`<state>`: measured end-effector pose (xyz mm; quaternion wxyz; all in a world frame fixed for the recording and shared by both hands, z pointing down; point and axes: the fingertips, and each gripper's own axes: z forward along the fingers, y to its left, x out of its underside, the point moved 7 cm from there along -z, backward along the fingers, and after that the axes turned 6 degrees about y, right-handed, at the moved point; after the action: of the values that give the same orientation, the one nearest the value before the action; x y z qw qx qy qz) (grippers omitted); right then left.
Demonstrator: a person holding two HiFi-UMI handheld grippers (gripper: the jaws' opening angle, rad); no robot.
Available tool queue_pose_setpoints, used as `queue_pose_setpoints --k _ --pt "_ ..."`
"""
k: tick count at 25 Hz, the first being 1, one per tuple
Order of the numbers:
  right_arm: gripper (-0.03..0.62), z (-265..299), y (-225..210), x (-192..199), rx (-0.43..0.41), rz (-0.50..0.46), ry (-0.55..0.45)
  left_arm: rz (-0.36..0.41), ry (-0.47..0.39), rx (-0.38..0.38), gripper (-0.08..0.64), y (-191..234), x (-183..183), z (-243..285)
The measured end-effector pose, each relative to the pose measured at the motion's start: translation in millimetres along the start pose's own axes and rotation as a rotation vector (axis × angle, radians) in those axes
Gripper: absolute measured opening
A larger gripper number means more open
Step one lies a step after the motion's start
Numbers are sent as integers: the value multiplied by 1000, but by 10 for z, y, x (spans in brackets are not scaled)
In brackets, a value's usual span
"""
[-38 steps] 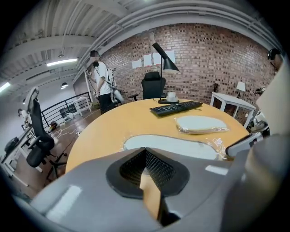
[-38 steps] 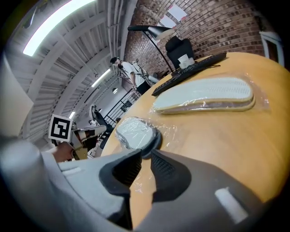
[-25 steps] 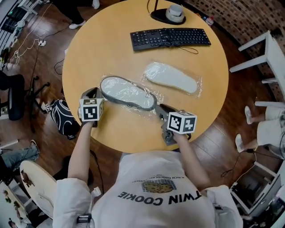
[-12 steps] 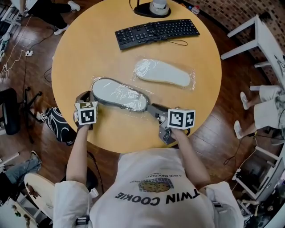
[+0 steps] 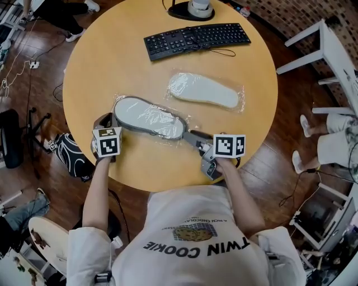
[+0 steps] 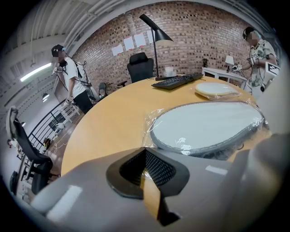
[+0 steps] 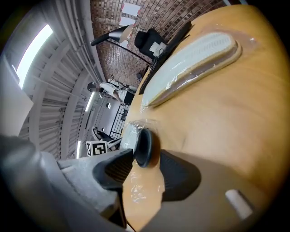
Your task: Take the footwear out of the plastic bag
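Lamp base (image 5: 178,13) partly off-frame

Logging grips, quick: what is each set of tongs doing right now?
Left tongs: closed on the edge of the bag.
Right tongs: open, just opened; the end of the bagged shoe sits between them, ungripped.

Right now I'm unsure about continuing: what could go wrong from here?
The right gripper has just been opening, with the toe of the bagged shoe between its jaws; closing again, it may clamp plastic bag and shoe together, so nothing slides out. The left gripper seems to pinch only film at the heel end, which could slip or tear.
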<state>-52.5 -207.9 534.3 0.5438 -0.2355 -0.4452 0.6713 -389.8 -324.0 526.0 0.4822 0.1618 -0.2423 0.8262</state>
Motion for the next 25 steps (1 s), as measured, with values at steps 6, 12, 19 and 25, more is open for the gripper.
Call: queue_pose_setpoints --k 6,12,19,25 --pt "178 112 80 -37 -7 -2 31 2 -6 -2 2 20 10 -20" --pt "178 222 105 -102 -41 32 45 3 -9 5 2 12 -2 -28" --pt "85 189 55 -72 -132 50 8 -13 2 -6 2 0 39 -26" --pt "65 92 -11 28 -223 113 -56 -16 -7 -21 2 -13 42 -4"
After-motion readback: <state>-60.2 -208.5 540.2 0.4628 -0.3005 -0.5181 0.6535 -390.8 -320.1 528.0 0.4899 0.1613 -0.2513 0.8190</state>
